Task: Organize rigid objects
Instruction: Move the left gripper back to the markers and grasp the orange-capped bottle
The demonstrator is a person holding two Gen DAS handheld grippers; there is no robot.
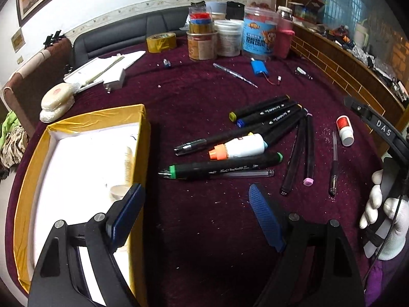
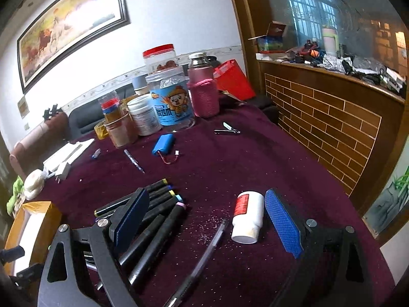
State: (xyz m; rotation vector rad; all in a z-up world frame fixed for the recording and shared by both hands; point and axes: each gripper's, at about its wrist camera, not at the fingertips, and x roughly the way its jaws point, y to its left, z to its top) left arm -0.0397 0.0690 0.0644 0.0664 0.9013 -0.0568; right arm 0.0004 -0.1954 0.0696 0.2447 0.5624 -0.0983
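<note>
1. markers (image 1: 265, 117) lie in a loose fan on the maroon tablecloth (image 1: 204, 89), black-bodied with yellow, blue, pink and green end caps; the green-capped marker (image 1: 225, 165) lies nearest the left gripper, alongside a clear pen (image 1: 242, 173).
2. a white glue bottle with an orange cap (image 1: 237, 149) rests across the middle of the pile, touching several markers.
3. the yellow-sided box (image 1: 144, 138) with a white inside stands on the cloth just left of the pile; a small pale roll lies in it near the left gripper's left finger.
4. left gripper (image 1: 194, 212) hangs over bare cloth between box and markers, jaws spread wide and empty, touching nothing.
5. right gripper (image 2: 207, 220) also has its jaws spread wide with nothing gripped; in the right wrist view a small white bottle with a red label (image 2: 248, 217) lies on its side just inside the right finger, and a thin pen (image 2: 204, 250) lies between the fingers, neither pinched.
6. the right gripper's left finger stands in front of the markers (image 2: 158, 204).
7. in the left wrist view a white-gloved hand (image 1: 383, 217) holds the right gripper's black handle at the right edge.
8. jars and tubs (image 1: 230, 30), a tape roll (image 1: 161, 42) and a blue battery pack (image 1: 259, 67) sit further back on the table, well apart from the pile.
</note>
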